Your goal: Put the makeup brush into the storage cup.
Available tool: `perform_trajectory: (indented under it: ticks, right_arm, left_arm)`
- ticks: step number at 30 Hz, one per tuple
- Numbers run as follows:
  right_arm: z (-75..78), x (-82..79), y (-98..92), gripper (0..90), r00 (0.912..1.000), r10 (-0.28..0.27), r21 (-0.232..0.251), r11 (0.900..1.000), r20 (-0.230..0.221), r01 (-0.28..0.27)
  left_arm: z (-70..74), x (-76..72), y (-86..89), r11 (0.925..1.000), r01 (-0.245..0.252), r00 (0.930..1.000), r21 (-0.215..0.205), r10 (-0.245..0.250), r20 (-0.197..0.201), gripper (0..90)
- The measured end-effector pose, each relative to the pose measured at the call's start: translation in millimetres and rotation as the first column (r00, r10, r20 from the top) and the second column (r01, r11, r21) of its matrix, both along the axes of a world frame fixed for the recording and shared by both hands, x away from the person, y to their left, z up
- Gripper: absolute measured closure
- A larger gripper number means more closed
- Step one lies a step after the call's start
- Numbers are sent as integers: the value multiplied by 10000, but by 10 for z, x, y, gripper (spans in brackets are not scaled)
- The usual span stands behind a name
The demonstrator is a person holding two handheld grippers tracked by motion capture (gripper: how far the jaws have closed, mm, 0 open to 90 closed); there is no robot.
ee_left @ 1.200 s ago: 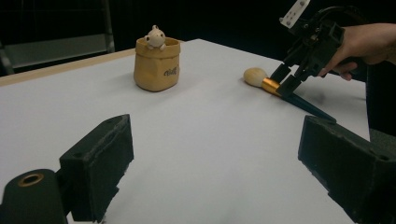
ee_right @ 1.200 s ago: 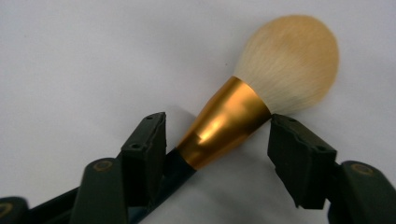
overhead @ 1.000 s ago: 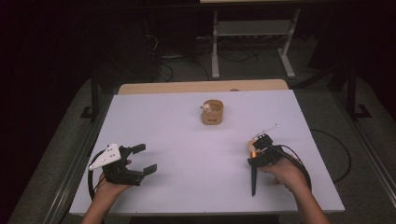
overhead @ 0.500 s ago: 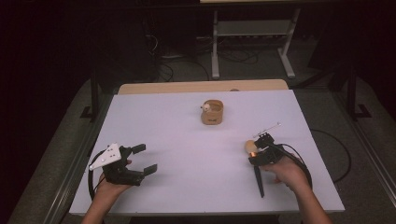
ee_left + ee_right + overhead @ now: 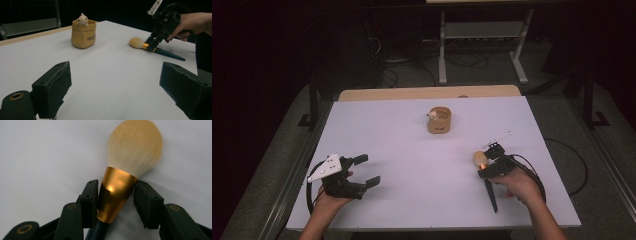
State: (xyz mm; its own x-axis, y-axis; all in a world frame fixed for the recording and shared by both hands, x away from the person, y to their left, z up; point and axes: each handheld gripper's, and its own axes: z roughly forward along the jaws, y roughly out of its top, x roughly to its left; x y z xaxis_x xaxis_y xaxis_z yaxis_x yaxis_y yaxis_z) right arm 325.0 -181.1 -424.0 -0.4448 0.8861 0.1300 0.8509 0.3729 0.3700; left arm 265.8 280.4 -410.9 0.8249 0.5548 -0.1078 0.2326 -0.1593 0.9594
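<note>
The right gripper (image 5: 482, 167) has just been closing its jaws, with the brush (image 5: 490, 194) between them, and the handle's tail has swung slightly toward 5 o'clock since the earlier high view. The left gripper (image 5: 367, 170) has not shifted.

Nearest, at 7 o'clock on the table (image 5: 412, 150), the left gripper rests in the person's hand with its jaws spread wide and nothing between them. The forearm is cut off by the bottom edge. At 4 o'clock the right gripper clamps the brush at its gold collar. In the right gripper view one pad lies flat against the collar (image 5: 117, 192). The other meets only its wide end, with a gap below. The dark handle runs out of that picture at the bottom. The pale bristles (image 5: 135, 147) lie on the table, pointing to 12 o'clock. In the high view the hand and gripper body cover the collar and the upper handle. The left gripper view shows the brush (image 5: 136, 43) lying flat under the tilted right gripper (image 5: 150, 45).

Farther off, at 12 o'clock, a tan pouch (image 5: 439, 121) stands upright, well apart from both grippers. A small pale figure (image 5: 82, 19) peeks over its rim. The lettering on the pouch is too small to read. Beyond the table the room is too dark to make out much.
</note>
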Motion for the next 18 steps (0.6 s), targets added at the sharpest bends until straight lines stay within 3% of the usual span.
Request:
perform_trajectory:
  ticks: [9, 18]
  right_arm:
    - [-3, 38, 1, 554, 9999, -162, 168, 9997, 20, 161]
    - [1, 73, 12, 590, 10000, -23, 0, 10000, 55, 23]
  left_arm:
    - [-1, 0, -7, 10000, 17, 10000, -3, -17, -25, 99]
    - [-4, -2, -9, 10000, 44, 10000, 40, -44, -60, 99]
